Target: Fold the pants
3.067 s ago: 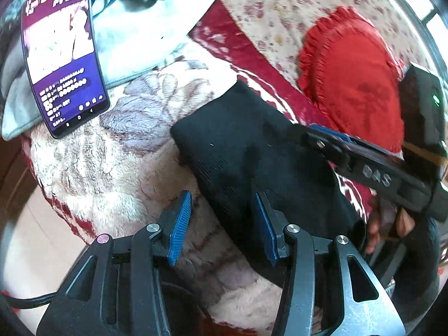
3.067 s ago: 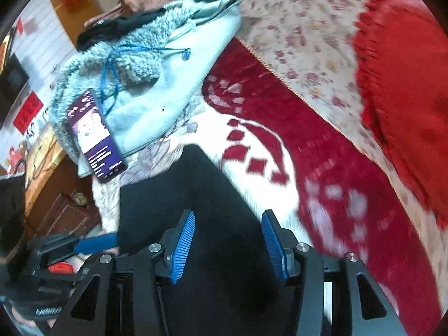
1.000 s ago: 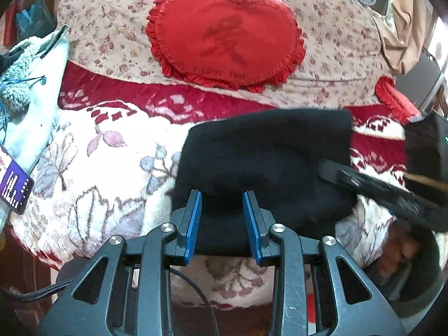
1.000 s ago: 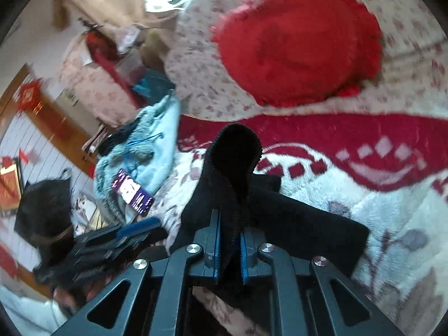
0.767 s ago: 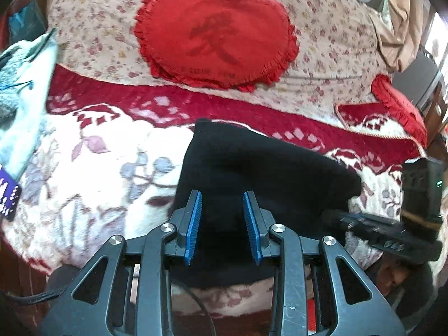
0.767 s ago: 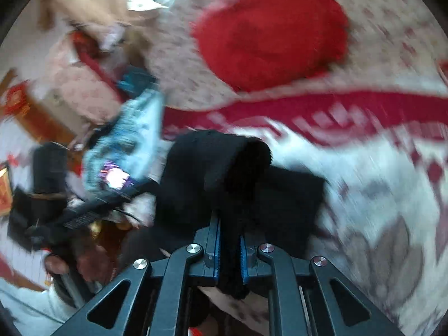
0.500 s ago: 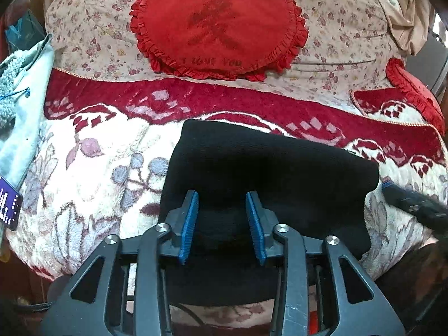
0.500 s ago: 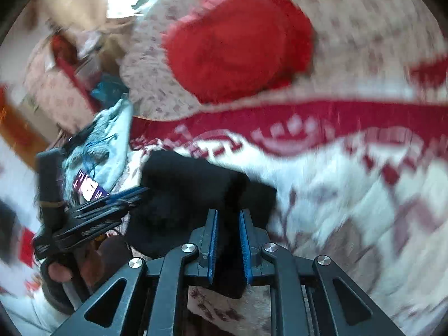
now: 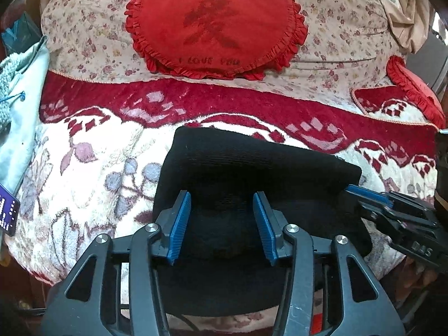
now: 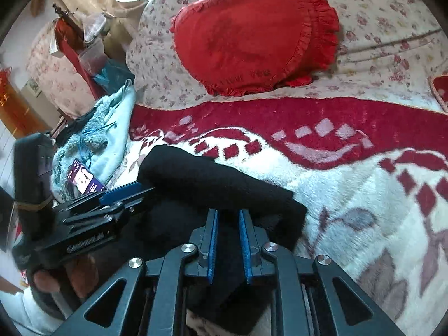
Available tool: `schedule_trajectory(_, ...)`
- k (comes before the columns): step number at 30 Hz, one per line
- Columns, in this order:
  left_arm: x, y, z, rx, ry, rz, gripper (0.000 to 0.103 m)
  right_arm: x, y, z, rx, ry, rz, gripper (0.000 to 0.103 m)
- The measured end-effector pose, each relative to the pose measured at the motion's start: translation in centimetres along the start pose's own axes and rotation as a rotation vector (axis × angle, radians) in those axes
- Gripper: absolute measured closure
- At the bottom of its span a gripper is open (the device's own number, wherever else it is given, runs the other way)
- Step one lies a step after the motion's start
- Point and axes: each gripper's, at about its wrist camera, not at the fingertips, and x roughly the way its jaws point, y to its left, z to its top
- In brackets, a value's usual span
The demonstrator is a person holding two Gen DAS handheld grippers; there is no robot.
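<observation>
A second ago the right gripper (image 10: 228, 242) pinched a raised fold of the black pants (image 9: 252, 173); now that fold lies flat on the blanket (image 9: 92, 168) and the jaws are opening, a narrow gap between the blue pads with dark cloth under them, apparently no longer squeezed. The left gripper (image 9: 221, 224) has dropped closer to the fabric, and its jaws are opening too, wider than before, pads apart over the pants without pressing them. The pants sit as a folded dark block near the blanket's front edge, below the red heart cushion (image 9: 215, 25).

The near end of the pants is hidden behind both grippers' frames. The phone (image 10: 85, 180) on the pale blue garment (image 10: 117, 128) is cut off at the left wrist view's edge. The hand (image 10: 64, 277) on the left gripper's handle is blurred.
</observation>
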Motion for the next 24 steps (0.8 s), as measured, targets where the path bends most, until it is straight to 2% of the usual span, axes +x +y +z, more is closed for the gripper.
schedule_trajectory(1, -0.3, 0.5, 0.1, -0.007, 0.005, -0.015, 0.058, -0.7, -0.1, -0.2, -0.004, -0.001, -0.004, 0.057)
schedule_trajectory(2, -0.5, 0.8, 0.1, -0.014, 0.006, -0.022, 0.058, -1.2, -0.1, -0.4, 0.001, -0.004, 0.008, 0.051)
schedule_trajectory(6, -1.0, 3.2, 0.3, -0.064, 0.013, -0.026, 0.058, -2.1, -1.6, -2.2, 0.074, 0.002, 0.061, 0.048)
schedule_trajectory(9, -0.6, 5.4, 0.2, -0.121, 0.041, -0.031, 0.058, -0.9, -2.0, -2.9, 0.112, 0.034, 0.036, 0.043)
schedule_trajectory(10, -0.2, 6.3, 0.0, -0.158, 0.049, -0.046, 0.056, -0.4, -2.3, -3.2, 0.137, 0.047, 0.036, 0.039)
schedule_trajectory(12, 0.3, 7.4, -0.2, -0.221, 0.052, -0.078, 0.040, 0.0, -3.0, -3.4, 0.182, 0.042, 0.076, 0.035)
schedule_trajectory(14, 0.9, 7.7, -0.4, -0.246, 0.053, -0.105, 0.038, 0.7, -3.4, -3.3, 0.213, 0.037, 0.117, 0.035)
schedule_trajectory(17, 1.7, 7.8, -0.7, -0.282, 0.044, -0.129, 0.034, 1.5, -2.8, -2.6, 0.169, 0.035, 0.119, 0.034)
schedule_trajectory(20, 2.0, 7.9, -0.9, -0.310, 0.038, -0.165, 0.034, 2.0, -2.6, -2.3, 0.155, 0.014, 0.123, 0.042)
schedule_trajectory(22, 2.0, 7.9, -0.7, -0.318, 0.046, -0.190, 0.041, 1.7, -2.8, -2.4, 0.156, -0.002, 0.130, 0.053)
schedule_trajectory(24, 1.6, 7.3, -0.3, -0.286, 0.037, -0.201, 0.061, 1.2, -3.0, -2.3, 0.163, -0.017, 0.140, 0.060)
